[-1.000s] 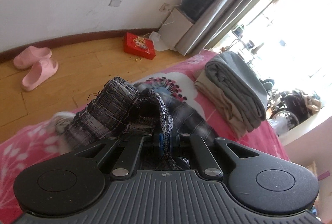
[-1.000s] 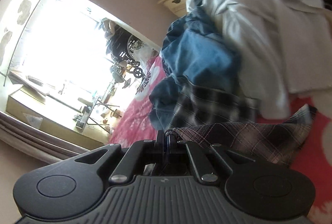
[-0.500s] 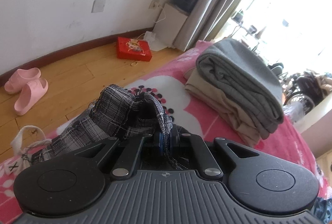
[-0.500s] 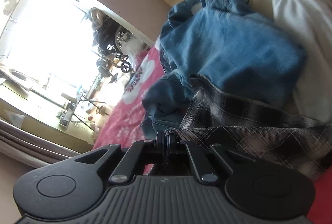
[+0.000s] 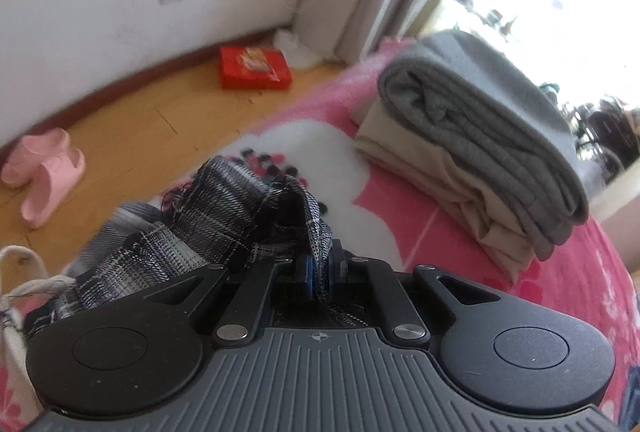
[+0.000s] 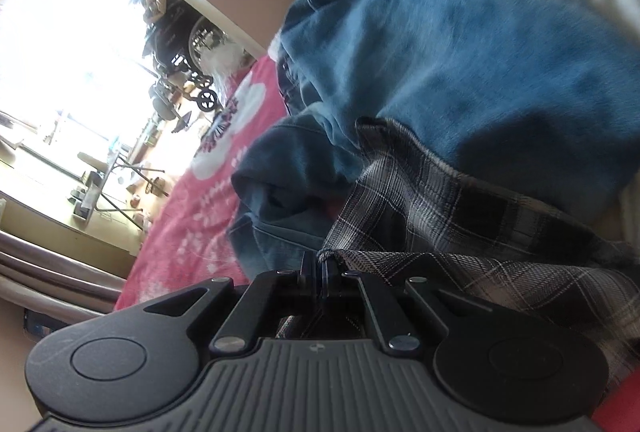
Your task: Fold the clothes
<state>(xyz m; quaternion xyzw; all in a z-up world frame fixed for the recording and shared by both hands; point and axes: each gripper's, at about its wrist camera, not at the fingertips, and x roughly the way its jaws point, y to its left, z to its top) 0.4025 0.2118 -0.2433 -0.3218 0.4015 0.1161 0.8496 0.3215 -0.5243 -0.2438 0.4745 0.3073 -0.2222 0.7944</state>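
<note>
Firmly btwn both claws: plaid garment

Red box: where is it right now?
Left wrist view, upper centre-left: the red box lies on the wooden floor by the wall, beyond the pink bedspread.

pink floral bed carries folded grey and beige stack, blue denim heap.

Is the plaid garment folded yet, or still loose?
Loose: the plaid garment hangs bunched from the left claw and right claw, both shut on it.
</note>
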